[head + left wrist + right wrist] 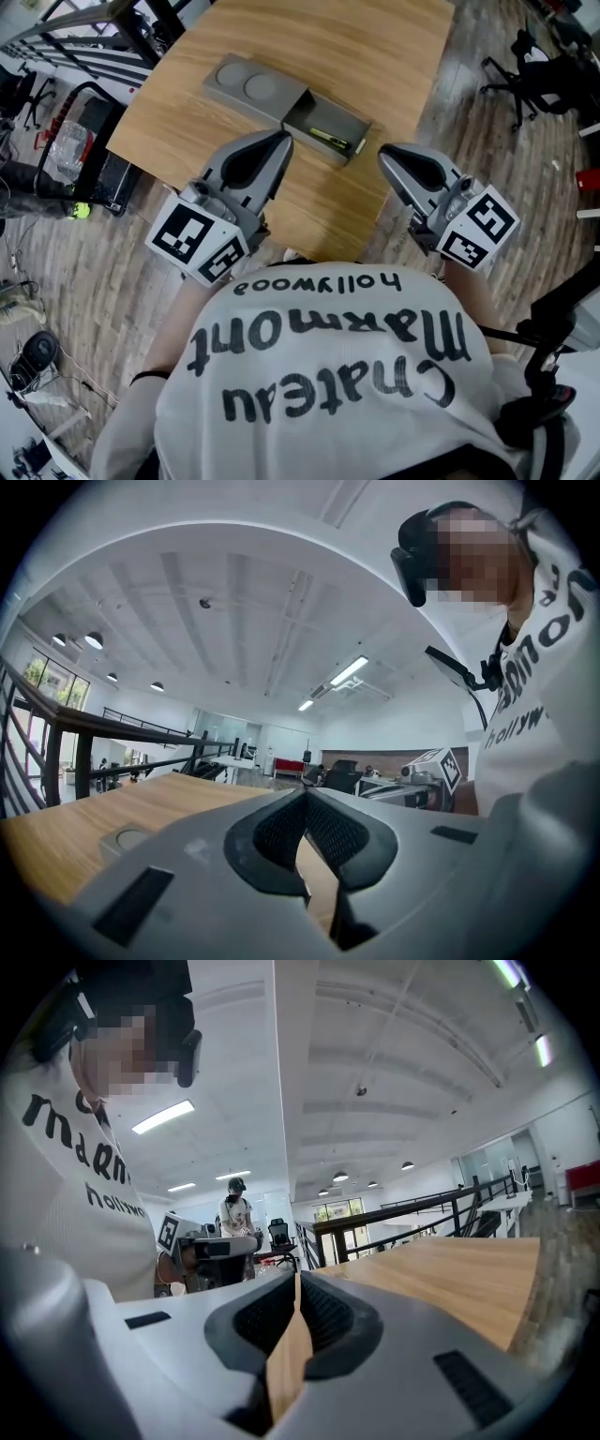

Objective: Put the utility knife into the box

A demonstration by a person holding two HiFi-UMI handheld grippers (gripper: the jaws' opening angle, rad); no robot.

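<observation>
A grey box lies open on the wooden table, its grey lid with two round dimples lying against its left end. Inside the box rests the utility knife, a yellow-green and black sliver. My left gripper is held near the table's front edge, its tip just left of the box, jaws pressed together on nothing. My right gripper hovers right of the box, off the table edge, also shut and empty. The left gripper view shows the closed pads and the lid; the right gripper view shows closed pads.
A black office chair stands on the plank floor at the right. Racks, bags and cables crowd the floor left of the table. Another person stands far behind near desks, beside a black railing.
</observation>
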